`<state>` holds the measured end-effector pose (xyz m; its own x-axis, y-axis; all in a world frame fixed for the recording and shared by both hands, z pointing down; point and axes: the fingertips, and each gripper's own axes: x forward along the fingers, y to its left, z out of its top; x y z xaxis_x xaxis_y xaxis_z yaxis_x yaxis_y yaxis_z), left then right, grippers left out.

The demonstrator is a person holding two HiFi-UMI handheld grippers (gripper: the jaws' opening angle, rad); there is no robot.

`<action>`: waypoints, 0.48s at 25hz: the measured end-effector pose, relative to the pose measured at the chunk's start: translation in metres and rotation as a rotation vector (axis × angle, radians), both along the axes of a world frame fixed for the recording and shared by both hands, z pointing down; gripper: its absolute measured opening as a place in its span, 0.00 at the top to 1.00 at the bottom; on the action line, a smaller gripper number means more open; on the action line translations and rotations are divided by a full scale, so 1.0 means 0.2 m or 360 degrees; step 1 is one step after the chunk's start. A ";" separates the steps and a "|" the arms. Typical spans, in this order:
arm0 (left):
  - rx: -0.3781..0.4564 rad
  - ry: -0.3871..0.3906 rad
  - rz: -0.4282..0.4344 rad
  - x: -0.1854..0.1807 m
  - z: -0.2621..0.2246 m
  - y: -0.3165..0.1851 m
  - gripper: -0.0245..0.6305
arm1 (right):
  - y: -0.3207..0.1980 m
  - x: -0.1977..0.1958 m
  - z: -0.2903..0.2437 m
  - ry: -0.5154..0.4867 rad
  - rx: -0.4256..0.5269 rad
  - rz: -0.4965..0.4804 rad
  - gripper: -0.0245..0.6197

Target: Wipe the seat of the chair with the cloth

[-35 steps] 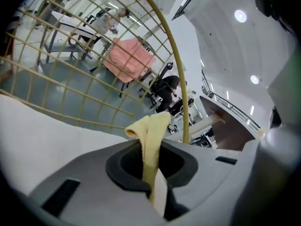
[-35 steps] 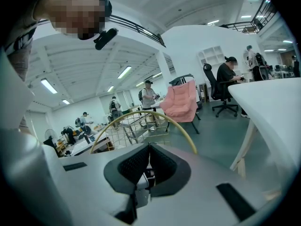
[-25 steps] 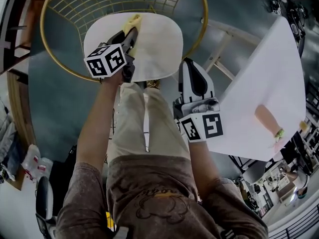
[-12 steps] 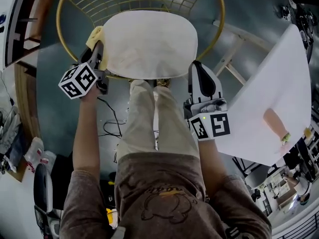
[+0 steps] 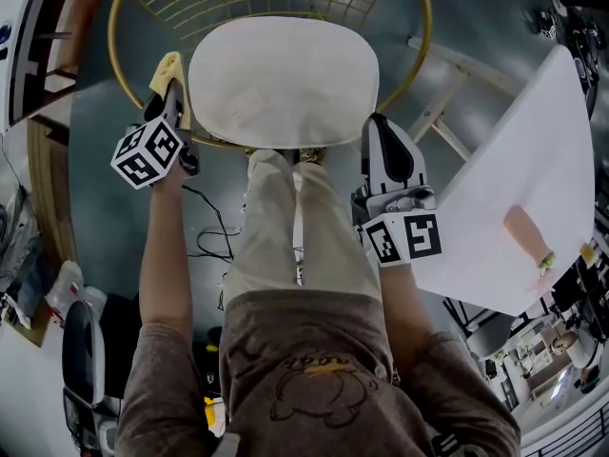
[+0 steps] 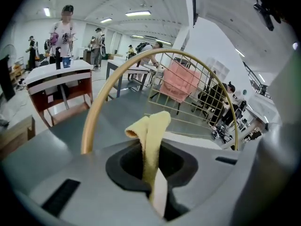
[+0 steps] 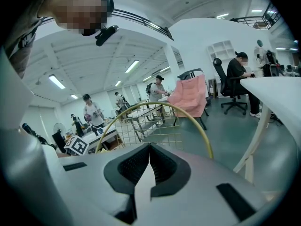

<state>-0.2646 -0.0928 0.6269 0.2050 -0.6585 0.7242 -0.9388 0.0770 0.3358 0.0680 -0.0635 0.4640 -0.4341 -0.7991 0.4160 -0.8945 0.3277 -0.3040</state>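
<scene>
Left gripper [image 5: 173, 91] jaws clamp the yellow cloth [image 6: 151, 140] between them — its folded end pokes out past their tips, just beside the seat [image 5: 284, 82] edge. Right gripper [image 7: 149, 160] jaws press tight together — the chair's gold hoop [image 7: 179, 108] ahead of them

Person seen from above: mottled brown T-shirt [image 5: 249, 346] with short sleeves [image 5: 157, 379] and an outlined cartoon print [image 5: 306, 393] on the chest; light beige trousers [image 5: 285, 236]. Left gripper [image 5: 171, 89]: dark body carrying a white cube [image 5: 146, 155] with black square markers. Right gripper [image 5: 377, 127]: white-and-black shell with a matching marker cube [image 5: 404, 239]; its own view shows a grey housing and black ribbed pads [image 7: 134, 166].
</scene>
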 end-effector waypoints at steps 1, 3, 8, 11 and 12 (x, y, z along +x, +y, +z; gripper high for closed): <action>-0.0012 -0.0002 0.0004 0.01 0.02 0.00 0.89 | 0.00 0.00 0.00 0.0000 0.0000 0.0001 0.92; -0.0038 -0.0006 0.0014 0.03 0.06 0.01 0.89 | 0.00 0.00 0.01 0.0002 -0.0001 0.0003 0.92; -0.0117 0.0020 0.0013 0.07 0.15 0.03 0.89 | 0.00 0.01 0.00 -0.0012 -0.0004 0.0017 0.92; -0.0156 0.0048 0.0012 0.12 0.19 0.03 0.89 | 0.00 0.01 0.00 -0.0015 -0.0007 0.0019 0.92; -0.0167 0.0067 0.0008 0.14 0.20 0.03 0.89 | 0.00 0.01 0.01 -0.0014 -0.0007 0.0018 0.92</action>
<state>-0.2371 -0.0869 0.6676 0.2397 -0.5785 0.7796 -0.9245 0.1091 0.3652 0.0709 -0.0628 0.4657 -0.4287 -0.8021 0.4158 -0.8954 0.3160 -0.3136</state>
